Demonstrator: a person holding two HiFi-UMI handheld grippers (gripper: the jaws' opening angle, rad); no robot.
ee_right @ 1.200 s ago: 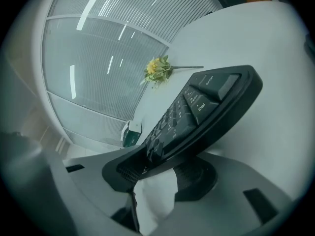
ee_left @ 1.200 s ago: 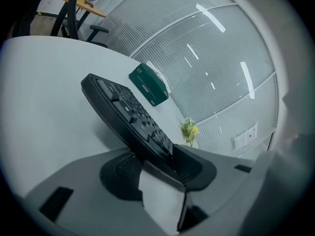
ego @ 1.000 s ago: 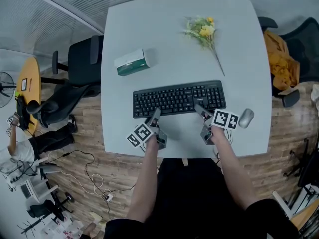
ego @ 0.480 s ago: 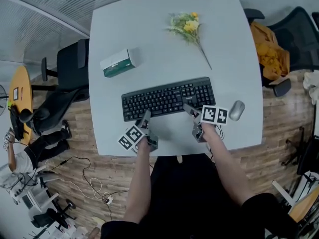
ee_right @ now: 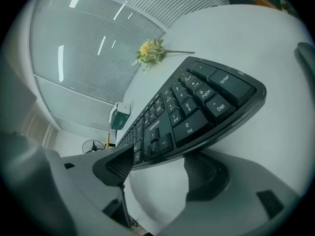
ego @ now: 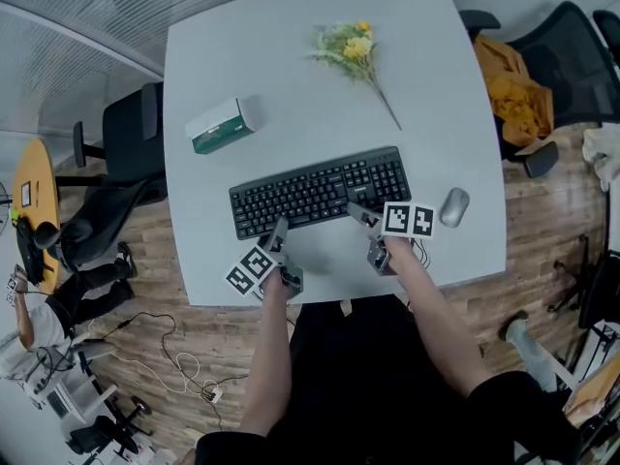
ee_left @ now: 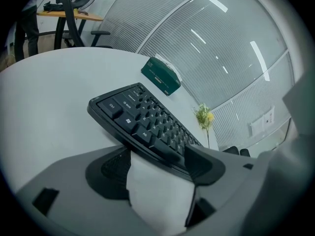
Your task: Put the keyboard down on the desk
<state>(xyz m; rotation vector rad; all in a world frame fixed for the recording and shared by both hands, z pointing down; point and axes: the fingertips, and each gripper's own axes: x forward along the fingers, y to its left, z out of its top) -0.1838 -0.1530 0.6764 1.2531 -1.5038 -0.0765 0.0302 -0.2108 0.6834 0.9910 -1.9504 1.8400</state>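
The black keyboard [ego: 320, 192] lies flat on the pale grey desk [ego: 291, 85], near its front edge. My left gripper [ego: 279, 232] sits at the keyboard's front left edge. In the left gripper view that edge of the keyboard [ee_left: 147, 122] runs between the jaws of the left gripper [ee_left: 157, 161], which are opening, with the pads apart from it. My right gripper [ego: 358, 213] is at the front right edge. In the right gripper view the numpad end of the keyboard [ee_right: 197, 107] reaches between the jaws of the right gripper [ee_right: 162, 168], also opening.
A green tissue box [ego: 221, 124] stands at the desk's left, a bunch of yellow flowers [ego: 354, 46] at the back, a grey mouse [ego: 452, 206] right of the keyboard. A black chair [ego: 131, 139] is left of the desk, another with orange cloth [ego: 523, 95] right.
The keyboard rests in the same spot on the desk and both grippers stay at its front edge. The head camera has shifted, sliding the scene left and up.
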